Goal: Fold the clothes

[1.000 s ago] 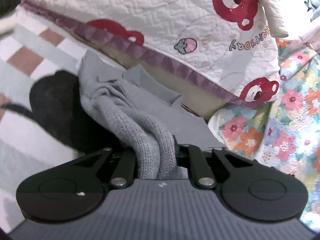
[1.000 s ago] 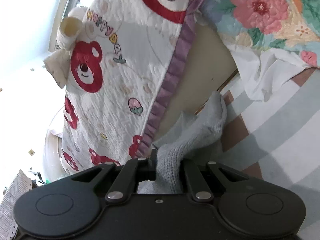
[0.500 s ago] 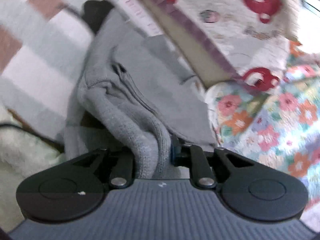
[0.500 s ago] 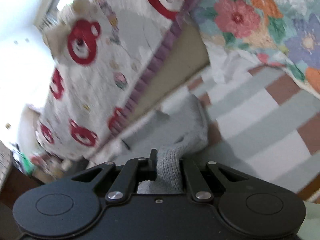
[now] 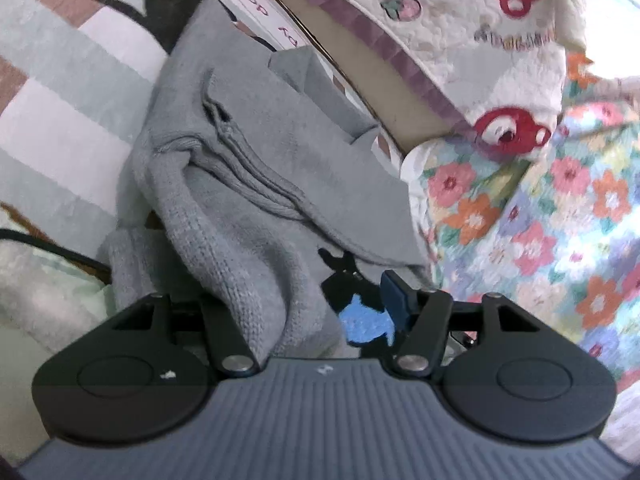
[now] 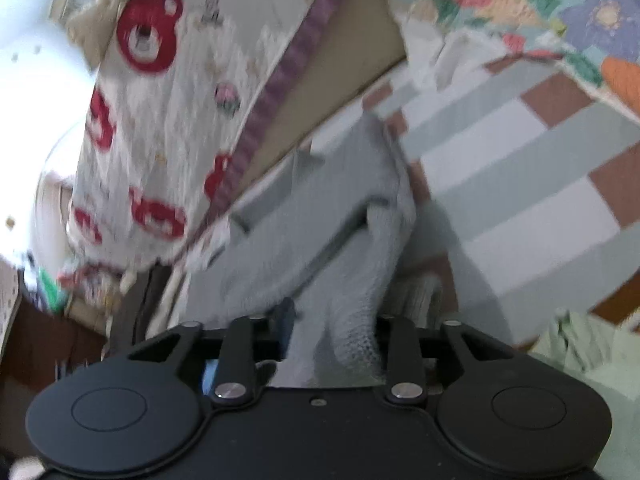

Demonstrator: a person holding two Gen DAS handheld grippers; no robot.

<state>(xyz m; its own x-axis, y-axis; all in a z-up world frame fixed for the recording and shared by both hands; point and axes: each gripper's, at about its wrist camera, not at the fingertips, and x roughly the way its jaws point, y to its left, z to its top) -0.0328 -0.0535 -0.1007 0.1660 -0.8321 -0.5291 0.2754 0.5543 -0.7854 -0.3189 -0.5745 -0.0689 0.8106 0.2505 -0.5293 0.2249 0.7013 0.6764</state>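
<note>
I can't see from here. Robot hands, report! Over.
Left gripper open, right gripper open. Grey knitted sweater lies loose between both pairs of fingers. Black garment beyond it on the striped bedsheet.

**Two wrist cameras, close over one bed**

Each fisheye looks forward from just behind its own gripper, low and very near the grey sweater (image 5: 248, 184). The left view faces the floral quilt (image 5: 540, 220); the right view faces the striped bedsheet (image 6: 520, 168). Both share the sweater and the bear-print quilt (image 5: 460, 32).
</note>
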